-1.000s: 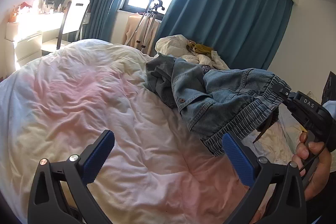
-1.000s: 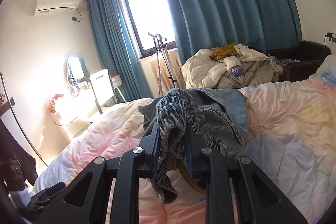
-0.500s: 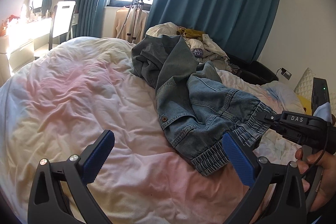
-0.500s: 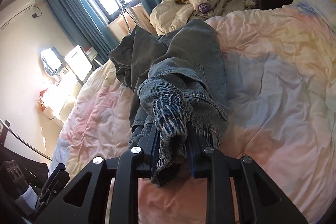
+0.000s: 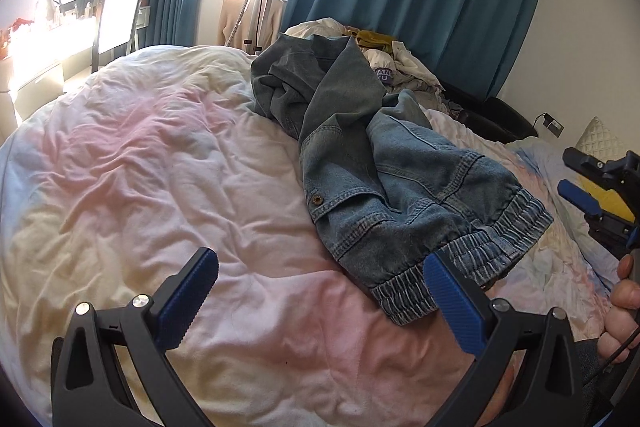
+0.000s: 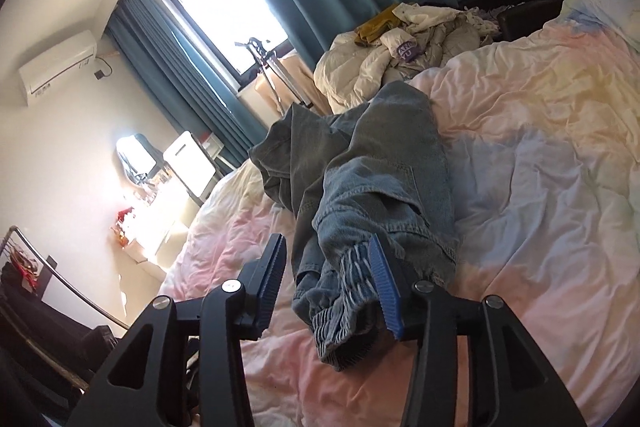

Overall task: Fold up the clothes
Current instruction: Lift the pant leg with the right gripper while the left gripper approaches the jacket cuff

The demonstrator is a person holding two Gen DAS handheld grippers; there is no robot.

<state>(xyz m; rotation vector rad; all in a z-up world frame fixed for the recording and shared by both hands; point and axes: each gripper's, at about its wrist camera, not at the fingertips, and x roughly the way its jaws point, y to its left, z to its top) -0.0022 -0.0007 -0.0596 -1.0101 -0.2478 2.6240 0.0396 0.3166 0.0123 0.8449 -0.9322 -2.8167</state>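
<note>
Pink duvet: denim jacket hem between opening right gripper fingers.

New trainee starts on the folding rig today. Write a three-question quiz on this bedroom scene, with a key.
1. True or false: the left gripper is clamped on the denim jacket.
2. What does the denim jacket lie on? A) a chair B) the pink and white duvet C) the floor
3. Fill in: the ribbed ____ of the jacket sits between the right gripper's opening jaws.

Key:
1. False; its jaws stand wide apart, with nothing gripped.
2. B
3. Hem; the pads no longer pinch it.
</note>
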